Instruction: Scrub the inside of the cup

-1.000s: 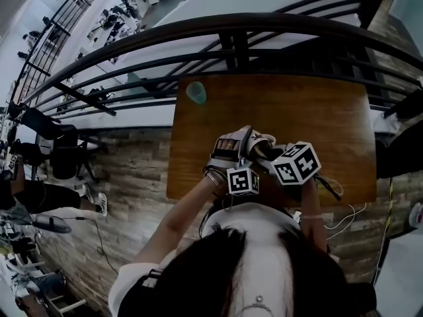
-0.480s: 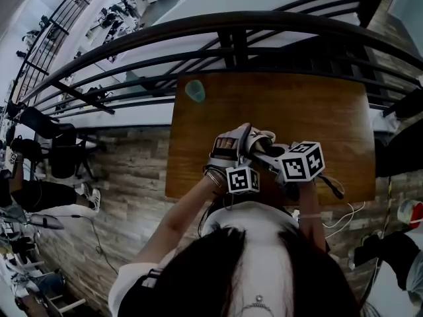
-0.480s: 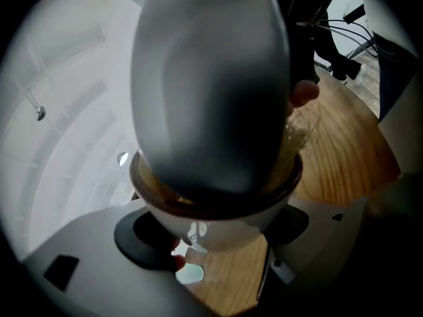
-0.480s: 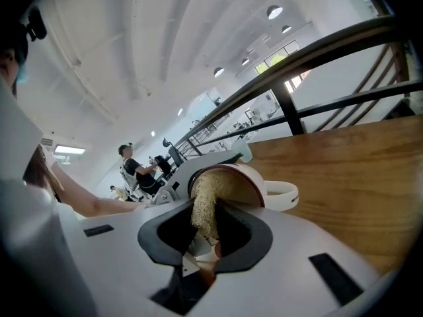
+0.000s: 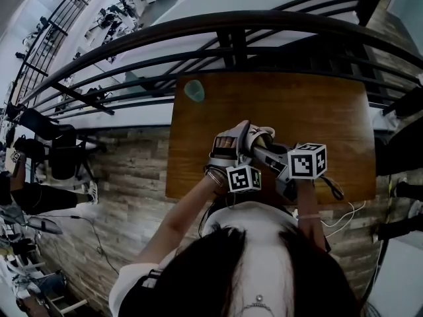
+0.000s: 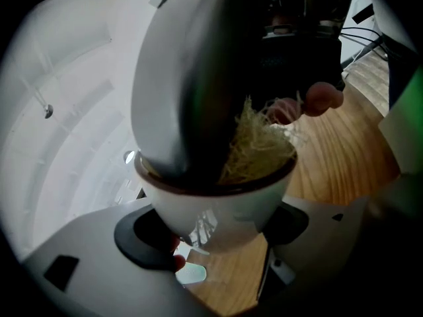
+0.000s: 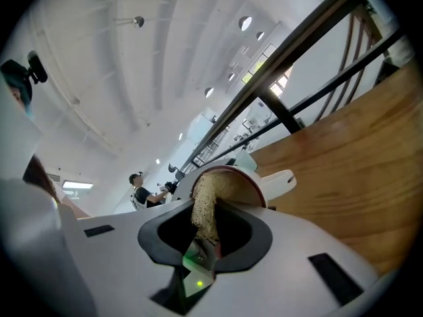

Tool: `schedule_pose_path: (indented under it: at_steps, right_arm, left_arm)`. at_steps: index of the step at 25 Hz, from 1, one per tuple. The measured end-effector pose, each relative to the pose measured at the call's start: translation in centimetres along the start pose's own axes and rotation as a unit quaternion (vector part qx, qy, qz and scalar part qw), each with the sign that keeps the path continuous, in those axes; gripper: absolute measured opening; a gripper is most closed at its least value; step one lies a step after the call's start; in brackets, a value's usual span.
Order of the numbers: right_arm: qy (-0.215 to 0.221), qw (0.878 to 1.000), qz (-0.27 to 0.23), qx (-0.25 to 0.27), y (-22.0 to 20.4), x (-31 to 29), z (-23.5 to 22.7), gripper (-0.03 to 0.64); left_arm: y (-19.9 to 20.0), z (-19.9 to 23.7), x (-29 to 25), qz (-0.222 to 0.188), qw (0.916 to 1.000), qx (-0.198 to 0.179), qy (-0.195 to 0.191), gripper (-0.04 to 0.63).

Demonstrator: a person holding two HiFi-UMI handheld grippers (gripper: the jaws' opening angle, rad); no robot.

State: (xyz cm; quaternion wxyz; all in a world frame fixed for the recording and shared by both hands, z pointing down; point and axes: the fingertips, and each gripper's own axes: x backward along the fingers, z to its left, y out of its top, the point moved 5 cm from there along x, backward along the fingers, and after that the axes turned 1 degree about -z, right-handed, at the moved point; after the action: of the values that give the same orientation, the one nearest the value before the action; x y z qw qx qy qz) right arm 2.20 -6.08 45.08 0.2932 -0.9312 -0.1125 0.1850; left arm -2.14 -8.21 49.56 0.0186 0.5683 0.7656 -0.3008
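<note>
Left gripper view: the left gripper (image 6: 213, 233) clamps a white cup (image 6: 218, 203) from both sides, above the wooden table (image 6: 330, 164). The right gripper (image 7: 208, 235), its jaws just tightened, pinches a straw-coloured fibre scrubber (image 7: 205, 203) pushed into the cup's mouth. Scrubbing seems under way, not finished.

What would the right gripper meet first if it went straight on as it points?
Probably the inside of the cup: the right gripper, its jaws having just closed further on the fibre scrubber, aims it into the mouth.
</note>
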Motion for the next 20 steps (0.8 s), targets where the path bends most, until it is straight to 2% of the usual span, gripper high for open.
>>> schedule_pose_path:
  at_steps: [8,11,14,20]
  right_arm:
    - [0.031,0.997,-0.04,-0.051,0.8,0.1,0.0,0.081]
    - [0.05,0.993,-0.059,-0.086,1.0,0.1,0.0,0.081]
    - [0.052,0.989,-0.067,-0.117,0.8,0.1,-0.2,0.081]
    - [0.059,0.988,-0.071,-0.125,1.1,0.3,-0.4,0.081]
  left_arm:
    - [0.2,0.7,-0.1,-0.002,0.9996,0.02,0.018,0.388]
    - [0.1,0.9,-0.1,-0.003,0.9995,0.023,0.023,0.388]
    - [-0.1,0.8,0.0,-0.001,0.9995,0.022,0.023,0.388]
    - [0.0,0.7,-0.1,-0.001,0.9995,0.026,0.018,0.388]
